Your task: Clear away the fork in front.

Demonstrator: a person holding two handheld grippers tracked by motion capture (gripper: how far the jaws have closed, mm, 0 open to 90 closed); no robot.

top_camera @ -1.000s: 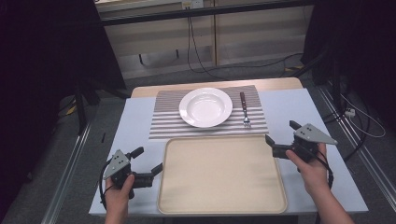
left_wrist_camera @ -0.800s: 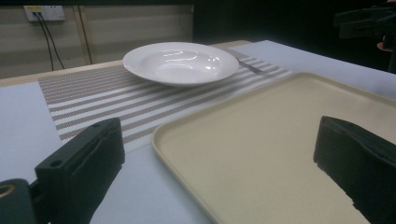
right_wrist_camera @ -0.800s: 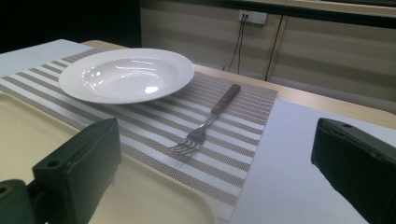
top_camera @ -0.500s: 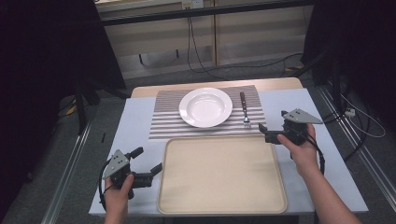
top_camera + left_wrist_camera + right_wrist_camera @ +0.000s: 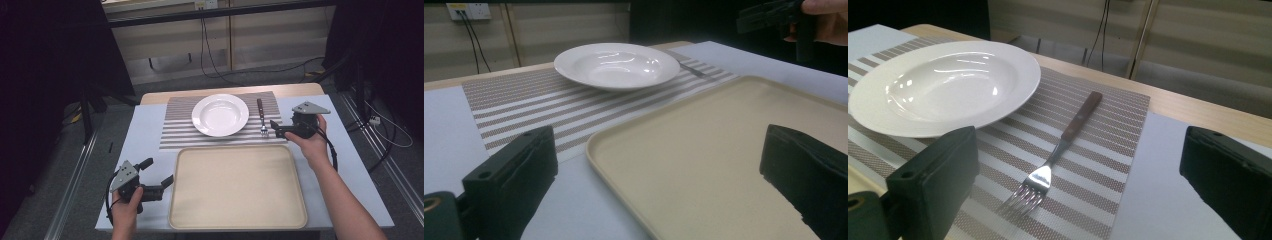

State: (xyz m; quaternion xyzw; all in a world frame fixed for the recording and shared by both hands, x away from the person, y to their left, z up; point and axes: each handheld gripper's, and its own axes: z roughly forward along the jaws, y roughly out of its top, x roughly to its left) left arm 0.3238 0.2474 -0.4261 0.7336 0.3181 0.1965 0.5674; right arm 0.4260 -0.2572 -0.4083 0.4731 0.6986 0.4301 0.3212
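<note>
A white deep plate (image 5: 220,114) sits on a striped placemat (image 5: 180,125), with a wooden-handled fork (image 5: 261,117) lying to its right, tines toward me. My right gripper (image 5: 275,128) hovers open just right of the fork's tines, jaws pointing left. In the right gripper view the fork (image 5: 1063,140) lies between the open jaws and the plate (image 5: 943,85) is at the left. My left gripper (image 5: 157,171) is open and empty at the left edge of the beige tray (image 5: 237,187). The left gripper view looks across the tray (image 5: 724,135) to the plate (image 5: 616,64).
The pale blue tabletop (image 5: 145,135) carries the placemat at the back and the empty tray in front. Cables (image 5: 215,60) hang behind the table. Bare tabletop (image 5: 345,160) lies right of the tray.
My right gripper has moved forward and left from beside the tray's far right corner up to the fork's tines. The left gripper has stayed put.
</note>
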